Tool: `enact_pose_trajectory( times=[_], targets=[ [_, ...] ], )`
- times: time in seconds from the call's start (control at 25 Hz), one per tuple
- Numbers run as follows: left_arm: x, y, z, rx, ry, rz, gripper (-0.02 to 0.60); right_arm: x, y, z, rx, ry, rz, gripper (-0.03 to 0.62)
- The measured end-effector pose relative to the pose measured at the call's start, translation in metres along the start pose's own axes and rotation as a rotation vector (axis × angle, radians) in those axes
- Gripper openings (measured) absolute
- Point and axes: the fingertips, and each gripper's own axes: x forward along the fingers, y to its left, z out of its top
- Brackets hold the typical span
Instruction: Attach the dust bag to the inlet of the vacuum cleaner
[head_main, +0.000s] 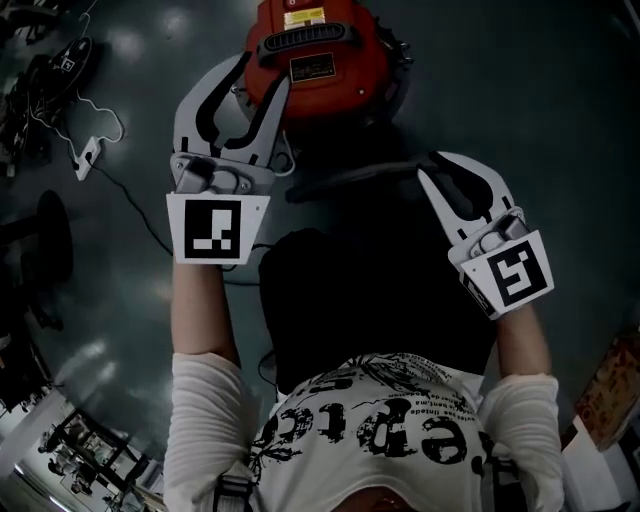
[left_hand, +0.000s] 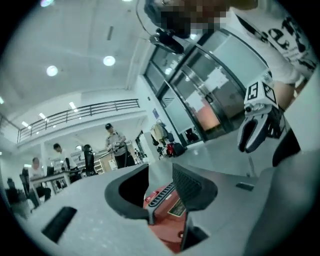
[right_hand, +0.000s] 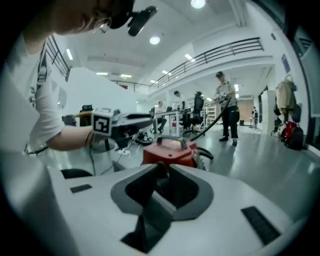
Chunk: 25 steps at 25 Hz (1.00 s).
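The red vacuum cleaner (head_main: 310, 50) stands on the dark floor at the top centre, its black handle on top. It shows again as a red vacuum body (left_hand: 167, 212) between the left jaws and further off (right_hand: 167, 152). A grey hose (head_main: 345, 178) curves below it. My left gripper (head_main: 262, 72) hangs open just over the vacuum's left side, nothing between its fingers. My right gripper (head_main: 437, 162) is lower right, clear of the vacuum, tips together, holding nothing I can see. A black mass (head_main: 380, 290) lies between my arms; I cannot tell if it is the bag.
A white power strip (head_main: 88, 155) with its cable lies on the floor at left, beside a black chair base (head_main: 45, 245). A cardboard box (head_main: 612, 388) sits at the right edge. Several people stand at desks far off (right_hand: 225, 107).
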Motion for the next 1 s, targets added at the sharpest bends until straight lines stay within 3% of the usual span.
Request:
enact_pose_trajectory(
  times=[0.16,0.24,0.32,0.36,0.48,0.64,0.72,0.88,1.0],
  targets=[
    [-0.026,-0.020,0.013,-0.247,-0.041,0.040,0.153,-0.014,-0.036,0.040,0.011,-0.180,-0.145,0.046],
    [-0.044,-0.016,0.010,-0.370,-0.056,0.143,0.148,-0.016,-0.042,0.051,0.021,-0.234,-0.190,0.003],
    [-0.067,-0.005,0.002,-0.466,-0.059,0.282,0.046,-0.013,-0.038,0.059,0.021,-0.262,-0.195,0.003],
    [-0.078,0.001,-0.001,-0.487,-0.052,0.345,0.005,-0.012,-0.034,0.063,0.016,-0.271,-0.194,0.003],
    [-0.095,0.019,-0.004,-0.448,-0.018,0.478,0.005,-0.010,-0.023,0.080,-0.009,-0.287,-0.199,0.002],
    [-0.101,0.041,0.035,-0.395,-0.026,0.523,0.005,-0.013,-0.018,0.111,-0.061,-0.271,-0.219,0.002],
    [-0.100,0.053,0.058,-0.443,0.002,0.515,0.003,-0.016,-0.012,0.126,-0.079,-0.225,-0.224,0.002],
    [-0.110,0.085,0.115,-0.627,0.039,0.513,0.005,-0.042,0.002,0.182,-0.019,-0.184,-0.183,0.002],
    [-0.132,0.112,0.175,-0.650,0.061,0.536,0.005,-0.074,0.020,0.242,-0.021,-0.165,-0.167,0.002]
  ],
)
